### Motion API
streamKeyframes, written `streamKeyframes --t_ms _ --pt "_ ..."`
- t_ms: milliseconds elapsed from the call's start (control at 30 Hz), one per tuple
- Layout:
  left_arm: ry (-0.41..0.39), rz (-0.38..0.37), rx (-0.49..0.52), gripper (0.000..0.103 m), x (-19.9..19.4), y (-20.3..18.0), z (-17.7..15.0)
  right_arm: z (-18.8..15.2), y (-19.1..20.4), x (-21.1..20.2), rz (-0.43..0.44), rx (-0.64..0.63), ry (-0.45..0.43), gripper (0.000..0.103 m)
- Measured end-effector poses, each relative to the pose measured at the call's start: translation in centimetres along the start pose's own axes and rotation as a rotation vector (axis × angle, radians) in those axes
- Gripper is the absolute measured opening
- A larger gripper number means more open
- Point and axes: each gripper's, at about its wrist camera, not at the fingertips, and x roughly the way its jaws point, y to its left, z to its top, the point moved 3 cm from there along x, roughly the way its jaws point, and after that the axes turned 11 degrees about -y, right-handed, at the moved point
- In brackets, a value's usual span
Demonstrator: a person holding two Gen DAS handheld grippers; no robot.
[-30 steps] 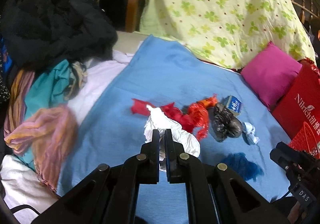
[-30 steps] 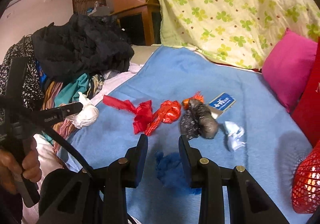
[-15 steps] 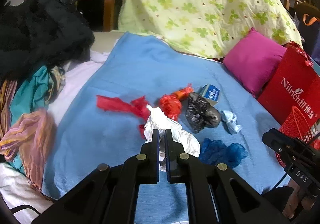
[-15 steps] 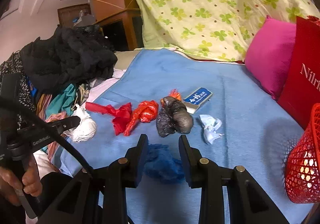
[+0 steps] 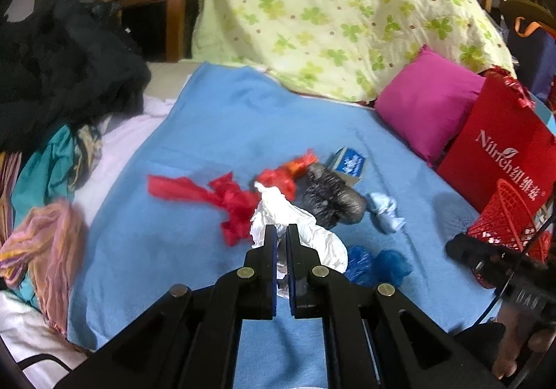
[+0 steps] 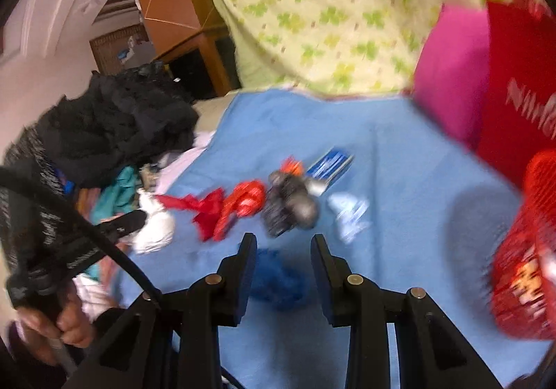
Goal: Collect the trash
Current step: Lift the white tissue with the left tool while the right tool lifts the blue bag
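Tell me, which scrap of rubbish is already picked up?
The white crumpled bag, pinched in the left gripper; the others lie loose on the blue blanket.

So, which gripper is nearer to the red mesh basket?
Right. The right gripper is beside the red mesh basket, which stands just to its right. The left gripper, shut on a white crumpled bag, is further away, across the trash pile.

Trash (image 5: pixel 330 201) lies mid-blanket (image 5: pixel 215 131); basket (image 5: pixel 510 215) right, clothes (image 5: pixel 62 76) left.
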Motion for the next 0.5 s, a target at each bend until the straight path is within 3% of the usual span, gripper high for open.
streamKeyframes --t_ms 33,67,100,300,333,367,500 --pt "0.007 0.004 -0.002 0.005 0.1 0.3 -0.3 -0.6 0.1 0.9 -0.006 -0.007 0.023 0.067" --pt "0.012 0.011 0.001 0.005 0.1 0.5 -0.5 -1.1 0.3 1.7 -0.022 -0.017 0.040 0.077" --pt "0.014 0.020 0.007 0.005 0.2 0.8 -0.8 -1.9 0.8 3.0 -0.041 -0.045 0.061 0.080" --pt "0.044 0.045 -0.010 0.005 1.0 2.4 -1.9 -4.4 2.1 9.4 -0.058 -0.133 0.166 0.076" --pt "0.053 0.046 -0.015 0.005 1.2 2.7 -2.1 -4.9 2.2 10.7 -0.064 -0.141 0.192 0.060" --pt "0.060 0.049 -0.017 0.005 1.4 2.9 -2.3 -5.3 2.2 11.7 -0.051 -0.137 0.217 0.053" --pt "0.079 0.052 -0.019 0.005 2.1 3.3 -2.8 -4.6 3.2 12.9 -0.077 -0.189 0.182 0.047"
